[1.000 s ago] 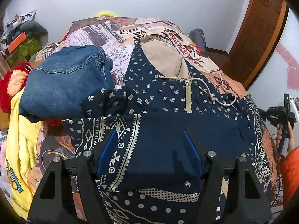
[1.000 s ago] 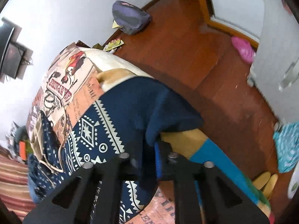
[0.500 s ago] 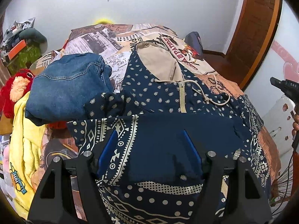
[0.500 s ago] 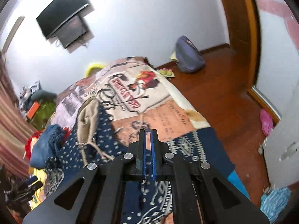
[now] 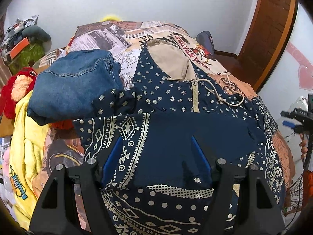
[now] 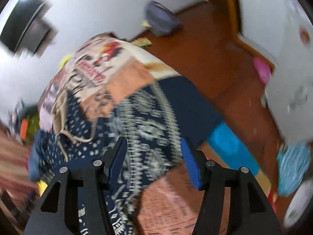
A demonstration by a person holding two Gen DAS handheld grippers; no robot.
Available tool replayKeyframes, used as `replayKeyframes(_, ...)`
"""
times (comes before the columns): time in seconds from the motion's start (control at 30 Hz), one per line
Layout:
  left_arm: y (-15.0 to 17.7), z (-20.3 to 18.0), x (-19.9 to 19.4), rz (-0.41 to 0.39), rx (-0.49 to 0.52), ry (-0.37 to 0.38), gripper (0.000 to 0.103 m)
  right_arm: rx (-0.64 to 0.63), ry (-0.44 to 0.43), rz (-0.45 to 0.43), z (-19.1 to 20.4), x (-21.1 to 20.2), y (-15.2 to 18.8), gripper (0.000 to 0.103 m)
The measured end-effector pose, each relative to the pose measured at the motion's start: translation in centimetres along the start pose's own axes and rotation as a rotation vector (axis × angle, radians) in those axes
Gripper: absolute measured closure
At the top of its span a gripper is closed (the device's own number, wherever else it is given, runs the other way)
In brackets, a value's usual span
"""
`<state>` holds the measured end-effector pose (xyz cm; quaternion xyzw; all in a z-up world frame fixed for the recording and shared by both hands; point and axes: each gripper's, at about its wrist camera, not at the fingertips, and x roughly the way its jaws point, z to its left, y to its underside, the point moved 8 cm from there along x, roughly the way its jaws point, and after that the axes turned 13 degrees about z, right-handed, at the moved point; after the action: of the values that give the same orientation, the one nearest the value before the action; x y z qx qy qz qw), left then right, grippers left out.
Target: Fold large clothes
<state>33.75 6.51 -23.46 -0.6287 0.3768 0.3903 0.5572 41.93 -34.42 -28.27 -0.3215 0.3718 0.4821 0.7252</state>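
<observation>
While both grippers' fingers [image 5: 201, 156] gape empty, the hoodie [image 5: 176, 101] lies beneath them.

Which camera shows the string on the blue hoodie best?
The left wrist view. There the drawstring lies sharp and whole across the patterned hoodie. The right wrist view shows the drawstring too, but small, off to the side and blurred by motion.

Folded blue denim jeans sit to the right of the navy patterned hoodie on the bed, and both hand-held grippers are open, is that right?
Not quite. The folded blue denim jeans sit to the left of the navy patterned hoodie, as the left wrist view shows. Both hand-held grippers, left and right, are indeed open.
</observation>
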Motion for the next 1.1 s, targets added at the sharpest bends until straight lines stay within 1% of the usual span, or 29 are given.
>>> replayKeyframes(0.03, 0.0, 0.0, 0.1, 0.002, -0.001, 0.0, 0.033, 0.045, -0.014, 0.017, -1.3, 0.5, -0.2, 0.049)
replayKeyframes(0.13, 0.0, -0.2, 0.6, 0.011, -0.002, -0.002, 0.033, 0.126, -0.033, 0.043, -3.4, 1.7, -0.5, 0.049)
replayKeyframes(0.23, -0.1, -0.4, 0.9, 0.016, 0.003, -0.007, 0.033, 0.159, -0.069, 0.056, -3.9, 2.8, -1.0, 0.049)
replayKeyframes(0.33, -0.1, -0.4, 1.3, 0.022, 0.004, -0.012, 0.033, 0.18, -0.05, 0.032, -3.9, 3.8, -2.2, 0.049)
replayKeyframes(0.43, -0.1, -0.3, 1.3, 0.025, 0.003, -0.016, 0.033, 0.203, -0.037, 0.008, -3.9, 4.4, -3.3, 0.047)
replayKeyframes(0.47, -0.1, -0.3, 1.3, 0.025, 0.003, -0.017, 0.033, 0.216, -0.033, 0.003, -3.8, 4.6, -3.7, 0.048)
replayKeyframes(0.53, 0.0, -0.2, 1.3, 0.025, 0.0, -0.02, 0.033, 0.225, -0.03, -0.015, -3.6, 4.6, -4.4, 0.057)
replayKeyframes(0.57, 0.0, -0.1, 1.3, 0.026, -0.002, -0.02, 0.033, 0.221, -0.028, -0.021, -3.5, 4.6, -4.5, 0.072)
replayKeyframes(0.6, 0.0, 0.0, 1.3, 0.026, -0.004, -0.02, 0.033, 0.209, -0.021, -0.028, -3.2, 4.4, -4.6, 0.084)
replayKeyframes(0.67, 0.0, 0.2, 1.2, 0.025, -0.009, -0.02, 0.033, 0.17, -0.005, -0.048, -2.2, 3.9, -4.7, 0.094)
replayKeyframes(0.83, 0.0, 0.5, 0.6, 0.013, -0.015, -0.013, 0.033, 0.023, 0.001, -0.138, 1.6, 0.6, -4.0, 0.096)
replayKeyframes(0.93, 0.0, 0.4, 0.2, 0.007, -0.012, -0.008, 0.033, -0.079, -0.024, -0.188, 4.9, -2.0, -3.2, 0.097)
replayKeyframes(1.0, 0.1, 0.3, 0.0, 0.002, -0.009, -0.006, 0.033, -0.152, -0.059, -0.218, 7.6, -3.8, -2.4, 0.097)
replayKeyframes(1.03, 0.1, 0.2, -0.1, 0.0, -0.007, -0.005, 0.033, -0.191, -0.086, -0.228, 9.1, -4.7, -1.8, 0.097)
replayKeyframes(1.1, 0.2, 0.1, -0.4, -0.005, -0.002, -0.005, 0.033, -0.243, -0.109, -0.24, 11.4, -5.6, -0.6, 0.097)
